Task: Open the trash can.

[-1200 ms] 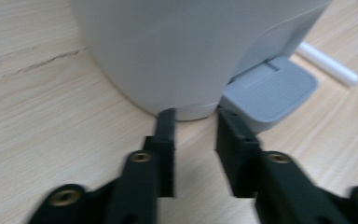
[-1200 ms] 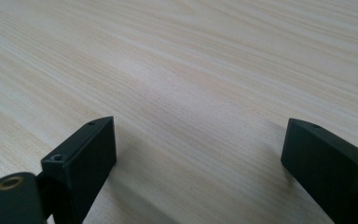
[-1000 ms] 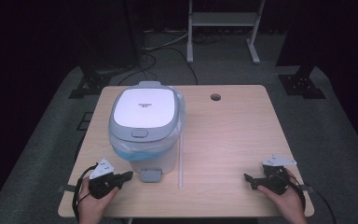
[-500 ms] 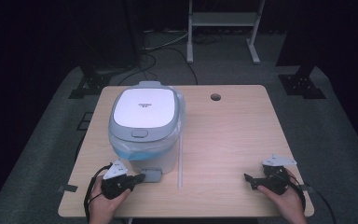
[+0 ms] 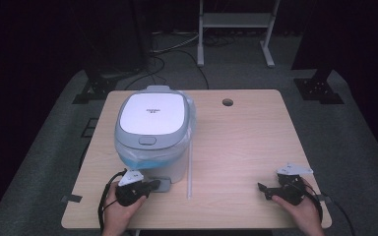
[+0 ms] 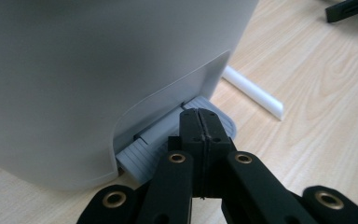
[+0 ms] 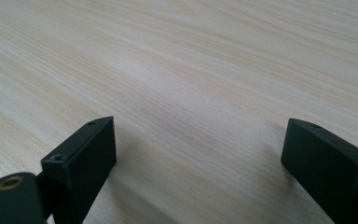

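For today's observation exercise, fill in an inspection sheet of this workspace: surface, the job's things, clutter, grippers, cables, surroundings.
Surface: light wood table with a round hole near the far edge.
Job's things: white pedal bin, lid down, bluish liner showing; grey pedal at its base.
Clutter: white strip lying beside the bin.
Grippers: left gripper with jaws shut, tips over the pedal; right gripper with jaws open over bare table.
Cables: a black cable trails from the left gripper; more cables on the floor.
Surroundings: grey carpet, metal stand, dark background.

White lidded bin (image 5: 152, 137) upright, grey pedal (image 6: 177, 135) at base.
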`<action>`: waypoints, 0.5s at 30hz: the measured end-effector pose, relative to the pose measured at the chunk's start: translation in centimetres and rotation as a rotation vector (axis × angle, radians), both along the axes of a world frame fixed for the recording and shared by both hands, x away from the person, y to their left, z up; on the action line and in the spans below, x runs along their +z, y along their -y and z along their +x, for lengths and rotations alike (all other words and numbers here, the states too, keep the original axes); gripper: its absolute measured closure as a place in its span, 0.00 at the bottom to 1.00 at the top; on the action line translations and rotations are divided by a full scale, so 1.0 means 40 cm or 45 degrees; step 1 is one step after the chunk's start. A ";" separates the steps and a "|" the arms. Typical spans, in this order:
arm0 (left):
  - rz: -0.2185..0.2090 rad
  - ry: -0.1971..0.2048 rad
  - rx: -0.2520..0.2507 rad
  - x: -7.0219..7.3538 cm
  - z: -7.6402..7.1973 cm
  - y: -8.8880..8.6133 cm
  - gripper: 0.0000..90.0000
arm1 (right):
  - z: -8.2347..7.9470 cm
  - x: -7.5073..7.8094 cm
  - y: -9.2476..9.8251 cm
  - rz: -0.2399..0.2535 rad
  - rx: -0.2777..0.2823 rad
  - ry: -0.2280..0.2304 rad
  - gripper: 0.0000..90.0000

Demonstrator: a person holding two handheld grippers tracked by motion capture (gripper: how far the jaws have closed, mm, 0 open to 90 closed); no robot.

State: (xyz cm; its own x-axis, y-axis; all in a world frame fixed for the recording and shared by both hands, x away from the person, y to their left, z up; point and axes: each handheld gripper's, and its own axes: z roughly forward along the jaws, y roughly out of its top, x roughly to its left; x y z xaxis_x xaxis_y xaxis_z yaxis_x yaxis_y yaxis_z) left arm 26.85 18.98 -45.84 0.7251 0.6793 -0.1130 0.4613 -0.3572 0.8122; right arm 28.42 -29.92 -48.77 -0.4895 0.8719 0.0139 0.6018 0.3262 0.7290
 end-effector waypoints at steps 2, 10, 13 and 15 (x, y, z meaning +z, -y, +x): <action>-0.002 0.004 0.001 -0.003 0.001 0.001 1.00 | 0.000 0.000 0.000 0.000 0.000 0.000 0.10; -0.005 0.022 -0.003 -0.011 0.004 -0.001 1.00 | 0.000 0.000 0.000 0.000 0.000 0.000 0.10; 0.000 0.034 -0.008 -0.013 0.004 0.000 1.00 | 0.000 0.000 0.000 0.000 0.000 0.001 0.10; 0.006 0.046 -0.014 -0.014 0.003 -0.001 1.00 | 0.000 0.000 0.000 0.000 0.000 0.000 0.10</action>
